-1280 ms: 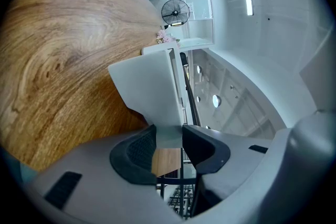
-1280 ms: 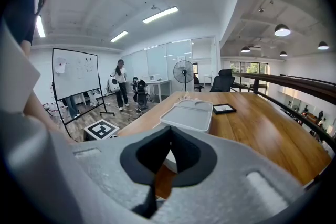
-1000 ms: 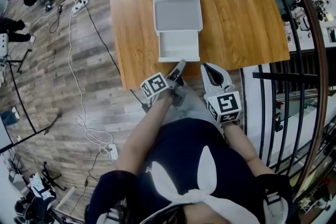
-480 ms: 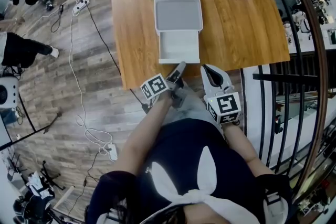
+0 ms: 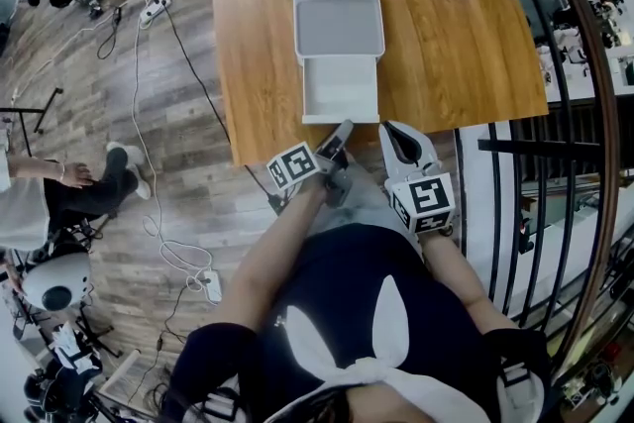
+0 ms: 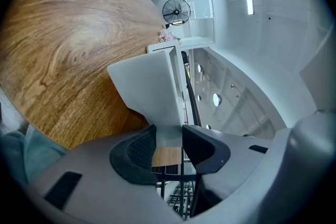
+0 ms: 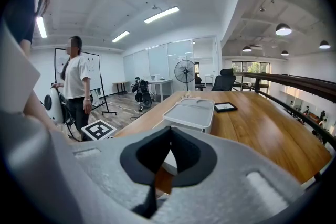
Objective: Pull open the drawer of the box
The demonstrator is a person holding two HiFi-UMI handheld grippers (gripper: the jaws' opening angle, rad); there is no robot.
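Noted drawer (image 5: 340, 89) well out of box (image 5: 338, 15), left tool (image 5: 341, 130) clamping its front. Right tool (image 5: 393, 132) closed, empty. Only release left.

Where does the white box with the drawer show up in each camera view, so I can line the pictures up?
Head view: white box upper centre, drawer pulled out toward the person.
Left gripper view: centre, its drawer running down between the jaws.
Right gripper view: box at centre, just above the jaws.
Shared landmark: the wooden table under it.
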